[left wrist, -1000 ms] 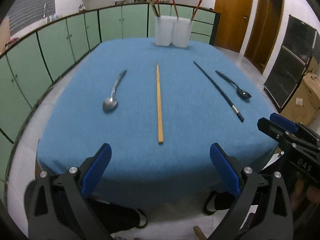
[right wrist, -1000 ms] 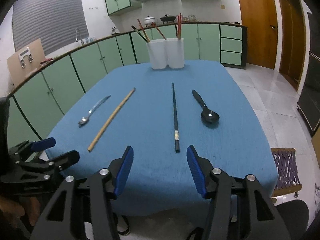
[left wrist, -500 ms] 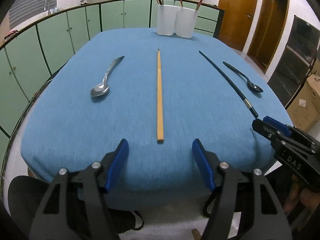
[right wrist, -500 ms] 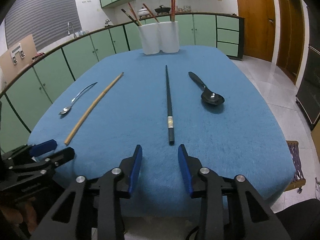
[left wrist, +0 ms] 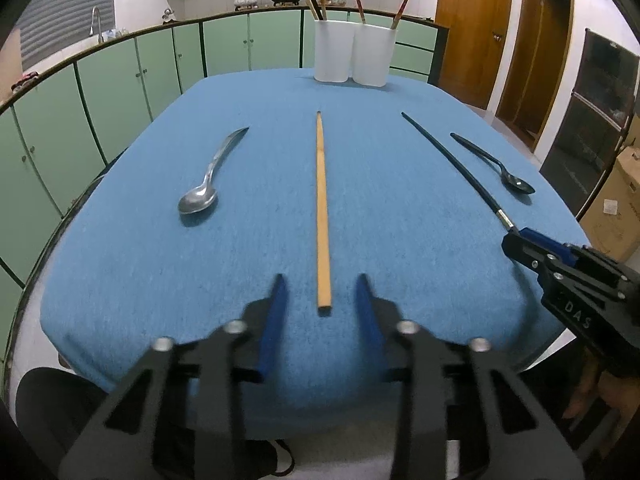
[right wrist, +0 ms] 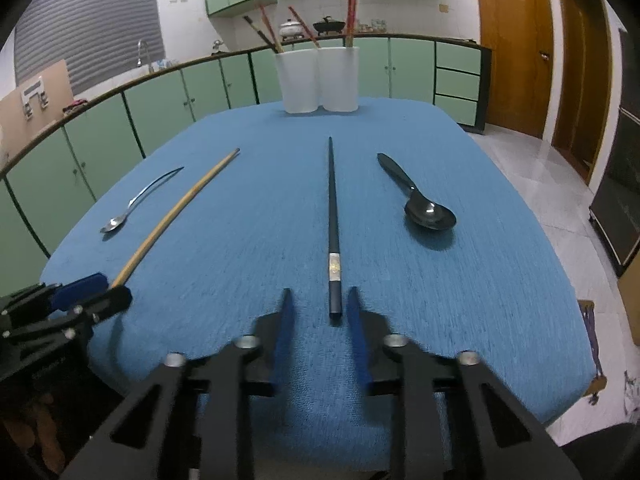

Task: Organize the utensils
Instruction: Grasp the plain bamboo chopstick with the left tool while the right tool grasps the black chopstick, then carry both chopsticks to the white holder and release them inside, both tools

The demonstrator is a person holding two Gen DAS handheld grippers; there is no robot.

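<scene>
Left gripper (left wrist: 320,294): jaws have just been closing, straddling the near end of the wooden chopstick (left wrist: 322,208), pads not yet pressing.
Right gripper (right wrist: 316,306): jaws narrowing too, flanking the black chopstick (right wrist: 333,220), gap showing either side.
Spoons: silver spoon (left wrist: 208,180) lying left, black spoon (right wrist: 420,202) lying right.
Holders: white cups (left wrist: 352,54) standing at the far edge of the blue table (left wrist: 400,240).

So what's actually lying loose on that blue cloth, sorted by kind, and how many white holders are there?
Spoons: 2, a silver spoon and a black spoon
Chopsticks lying loose: 2, a wooden chopstick and a black chopstick
White holders: 2, left holder and right holder, both holding chopsticks
Total: 6
</scene>
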